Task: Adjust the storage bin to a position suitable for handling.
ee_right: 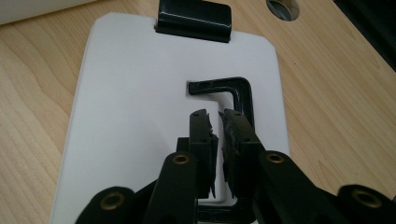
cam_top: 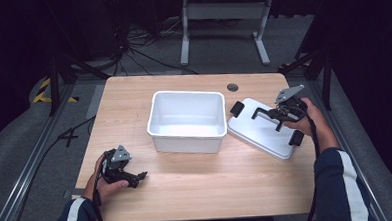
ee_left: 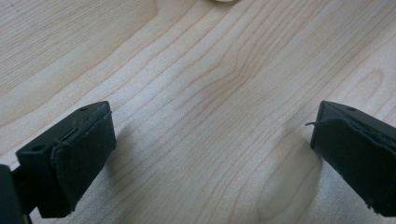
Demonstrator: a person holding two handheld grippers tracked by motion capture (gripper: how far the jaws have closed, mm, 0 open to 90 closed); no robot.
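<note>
A white bin (cam_top: 186, 122) stands empty at the table's middle. To its right lies a white lid (cam_top: 257, 133) (ee_right: 130, 107) with a black handle (ee_right: 236, 91) and black clips (ee_right: 194, 19) at its ends. My right gripper (cam_top: 280, 115) (ee_right: 219, 119) is over the handle with its jaws drawn together to a thin slit. The handle's long bar runs under the right-hand jaw, not between the two. My left gripper (cam_top: 137, 177) (ee_left: 212, 140) is held low over bare wood at the front left, open, with nothing between its pads (ee_left: 86, 154).
The wooden table (cam_top: 207, 185) has a round cable hole (cam_top: 232, 87) at the back right, near the lid. Past the far edge stand a white metal frame (cam_top: 225, 24) and floor cables. Bare wood runs along the front between my hands.
</note>
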